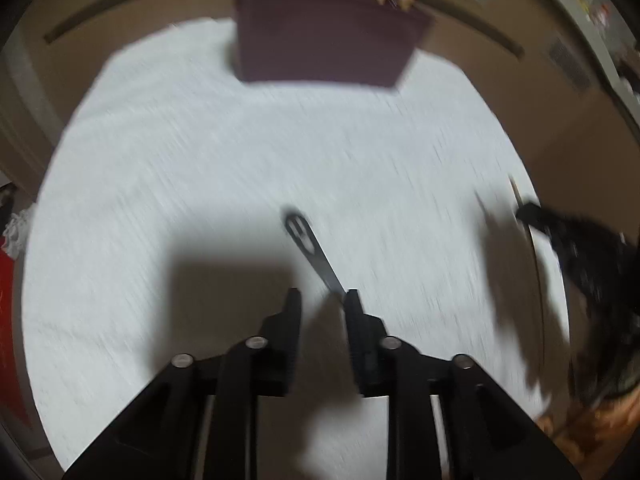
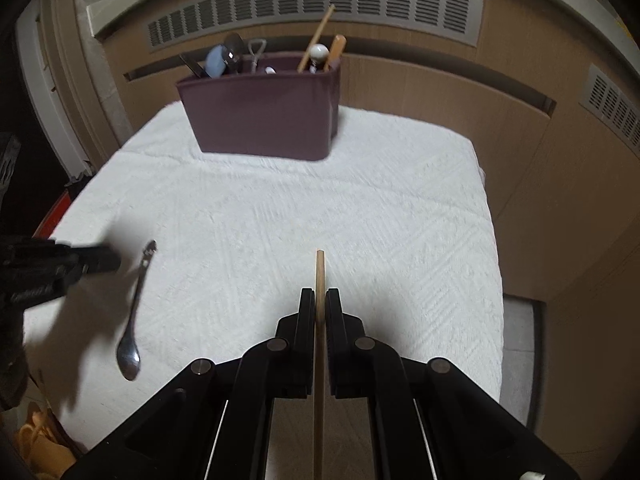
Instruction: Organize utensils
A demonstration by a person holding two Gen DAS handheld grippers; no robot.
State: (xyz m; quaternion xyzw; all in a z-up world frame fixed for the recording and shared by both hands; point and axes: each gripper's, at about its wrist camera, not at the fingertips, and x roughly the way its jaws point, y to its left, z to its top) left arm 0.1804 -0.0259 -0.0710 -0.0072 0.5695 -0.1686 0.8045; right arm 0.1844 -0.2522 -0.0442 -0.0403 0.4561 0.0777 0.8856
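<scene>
Right hand-held gripper (image 2: 320, 300) pinching thin wooden stick (image 2: 319, 276); left hand-held gripper (image 1: 322, 300) spread, long-handled metal spoon (image 2: 134, 316) ahead, ungripped. Risk: off-centre closing could skid the spoon.

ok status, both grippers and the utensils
Right gripper shut on wooden chopstick. Left gripper open, metal spoon lying on white cloth. Purple caddy ahead, path clear.

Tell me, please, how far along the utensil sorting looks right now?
Mostly done, it seems: the purple bin already holds several utensils. In hand: the right gripper is shut on a wooden stick. The left gripper is open over the spoon, whose handle runs up between its fingers; the spoon seems to lie loose on the white cloth. Left: binning the stick and the spoon.
</scene>
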